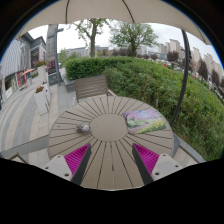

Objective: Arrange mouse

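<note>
At the left of the round slatted worktop (pixel 110 150), about mid-frame, lies one small dark object (pixel 83 128), apparently the mouse. From the tongs (pixel 112 160) it sits ahead and off to the left, nearer the left finger than the right. It is too small to tell its long axis. At the centre of the frame is the worktop's round hub, bare. Right of that, at mid-right, lies one flat printed mat (pixel 146 121), well apart from the mouse and ahead of the right finger.

The tongs stand apart, holding nothing: two fingers at the bottom of the frame, each with one magenta pad (pixel 77 157), bare slats between them.

One chair (pixel 90 87) stands beyond the worktop at upper centre-left. The coming reach likely calls for a forward move angled left.
</note>
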A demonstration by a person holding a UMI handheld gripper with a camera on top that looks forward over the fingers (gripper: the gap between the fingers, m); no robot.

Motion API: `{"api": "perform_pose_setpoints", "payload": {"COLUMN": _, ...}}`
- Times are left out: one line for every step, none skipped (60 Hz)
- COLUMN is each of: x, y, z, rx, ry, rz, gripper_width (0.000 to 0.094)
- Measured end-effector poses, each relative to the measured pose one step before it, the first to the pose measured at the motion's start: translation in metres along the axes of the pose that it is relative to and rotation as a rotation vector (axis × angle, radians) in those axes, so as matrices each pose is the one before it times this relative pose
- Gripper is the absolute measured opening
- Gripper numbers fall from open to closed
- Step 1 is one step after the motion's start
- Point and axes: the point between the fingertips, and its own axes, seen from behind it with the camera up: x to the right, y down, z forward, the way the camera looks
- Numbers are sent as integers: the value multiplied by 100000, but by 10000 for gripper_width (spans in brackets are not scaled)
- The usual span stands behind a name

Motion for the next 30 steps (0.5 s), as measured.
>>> {"api": "perform_pose_setpoints", "payload": {"x": -99, "y": 8, "z": 37, "rx": -124, "ry": -299, "rz": -17, "gripper_width": 853}}
{"api": "perform_pose_setpoints", "payload": {"x": -119, "y": 3, "z": 59, "rx": -120, "ry": -326, "rz": -76, "gripper_width": 852}}
{"api": "perform_pose_setpoints", "payload": {"x": -151, "y": 6, "z": 94, "rx": -129, "ry": -324, "rz": -78, "gripper_width": 854}}
{"api": "perform_pose_setpoints", "payload": {"x": -192, "y": 12, "z": 135, "rx": -144, "ry": -286, "rz": -108, "gripper_width": 852}}
{"api": "perform_pose_setpoints", "payload": {"x": -471, "y": -59, "z": 464, "rx": -138, "ry": -80, "rz": -173, "gripper_width": 852}}
{"api": "perform_pose_setpoints", "payload": {"x": -549, "y": 370, "z": 1389, "rx": -12, "ry": -170, "rz": -429, "gripper_width": 853}}
{"api": "perform_pose_setpoints", "payload": {"x": -346, "y": 49, "z": 295, "rx": -72, "ry": -378, "rz": -311, "gripper_width": 852}}
{"api": "perform_pose_setpoints", "payload": {"x": -339, "y": 27, "z": 281, "rx": 45, "ry": -434, "rz": -220, "gripper_width": 853}}
{"api": "perform_pose_setpoints", "payload": {"x": -392, "y": -7, "z": 273, "rx": 157, "ry": -444, "rz": -62, "gripper_width": 854}}
{"api": "perform_pose_setpoints", "payload": {"x": -146, "y": -107, "z": 205, "rx": 44, "ry": -477, "rz": -109, "gripper_width": 853}}
{"api": "perform_pose_setpoints", "payload": {"x": -752, "y": -1, "z": -561, "rx": 45, "ry": -464, "rz": -18, "gripper_width": 851}}
{"api": "perform_pose_setpoints", "payload": {"x": -367, "y": 51, "z": 193, "rx": 3, "ry": -514, "rz": -145, "gripper_width": 852}}
{"api": "perform_pose_setpoints", "payload": {"x": -390, "y": 53, "z": 193, "rx": -80, "ry": -524, "rz": -197, "gripper_width": 853}}
{"api": "perform_pose_setpoints", "payload": {"x": -373, "y": 43, "z": 143, "rx": -136, "ry": -629, "rz": -288, "gripper_width": 853}}
{"api": "perform_pose_setpoints", "payload": {"x": -433, "y": 22, "z": 110, "rx": -126, "ry": -650, "rz": -358, "gripper_width": 853}}
{"api": "perform_pose_setpoints", "payload": {"x": -783, "y": -80, "z": 104, "rx": -127, "ry": -388, "rz": -399, "gripper_width": 854}}
{"api": "perform_pose_setpoints", "payload": {"x": -311, "y": 82, "z": 128, "rx": -143, "ry": -623, "rz": -345, "gripper_width": 853}}
{"api": "perform_pose_setpoints", "payload": {"x": -299, "y": 62, "z": 118, "rx": -82, "ry": -567, "rz": -188, "gripper_width": 853}}
{"api": "perform_pose_setpoints", "payload": {"x": -275, "y": 11, "z": 126, "rx": 1, "ry": -524, "rz": -206, "gripper_width": 853}}
{"api": "perform_pose_setpoints", "payload": {"x": -255, "y": 16, "z": 130, "rx": 21, "ry": -510, "rz": -245, "gripper_width": 852}}
{"api": "perform_pose_setpoints", "payload": {"x": -1170, "y": -61, "z": 229, "rx": -53, "ry": -210, "rz": -283, "gripper_width": 853}}
{"api": "perform_pose_setpoints", "payload": {"x": -323, "y": -14, "z": 128, "rx": 27, "ry": -363, "rz": -263, "gripper_width": 851}}
{"api": "perform_pose_setpoints", "payload": {"x": -337, "y": 17, "z": 175, "rx": -37, "ry": -224, "rz": -220, "gripper_width": 851}}
{"api": "perform_pose_setpoints", "payload": {"x": -281, "y": 17, "z": 172, "rx": -58, "ry": -171, "rz": -275, "gripper_width": 851}}
{"api": "perform_pose_setpoints", "payload": {"x": -398, "y": 111, "z": 164, "rx": -1, "ry": -244, "rz": -327, "gripper_width": 851}}
{"api": "perform_pose_setpoints", "payload": {"x": -616, "y": -20, "z": 313, "rx": -55, "ry": -67, "rz": -177, "gripper_width": 852}}
{"api": "perform_pose_setpoints", "payload": {"x": -337, "y": -10, "z": 214, "rx": -43, "ry": -157, "rz": -104, "gripper_width": 851}}
{"api": "perform_pose_setpoints", "payload": {"x": -352, "y": -11, "z": 242, "rx": -25, "ry": -148, "rz": -46, "gripper_width": 852}}
{"api": "perform_pose_setpoints", "payload": {"x": -325, "y": 30, "z": 252, "rx": -83, "ry": -90, "rz": -145, "gripper_width": 853}}
{"api": "perform_pose_setpoints", "payload": {"x": -282, "y": 23, "z": 276, "rx": -91, "ry": 3, "rz": -86, "gripper_width": 853}}
